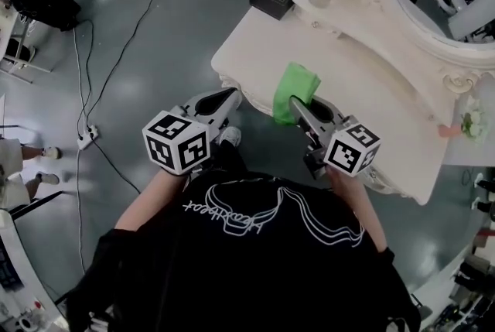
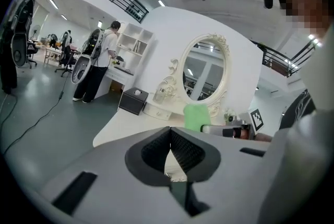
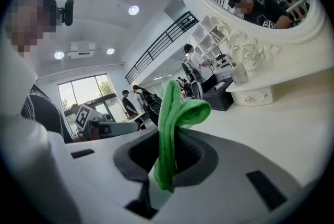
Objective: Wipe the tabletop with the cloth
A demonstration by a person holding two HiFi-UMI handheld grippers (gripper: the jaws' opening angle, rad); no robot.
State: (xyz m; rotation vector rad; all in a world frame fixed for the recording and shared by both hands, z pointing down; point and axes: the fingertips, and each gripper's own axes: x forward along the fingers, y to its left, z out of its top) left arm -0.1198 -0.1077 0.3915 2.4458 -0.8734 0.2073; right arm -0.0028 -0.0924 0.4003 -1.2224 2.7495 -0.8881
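right gripper (image 3: pixel 166 157) pinches green cloth (image 3: pixel 175 113) upright over tabletop (image 1: pixel 363 83)

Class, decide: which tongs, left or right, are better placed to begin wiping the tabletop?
Right. The right tongs are shut on the green cloth over the tabletop; the left tongs are shut, empty, at its edge.
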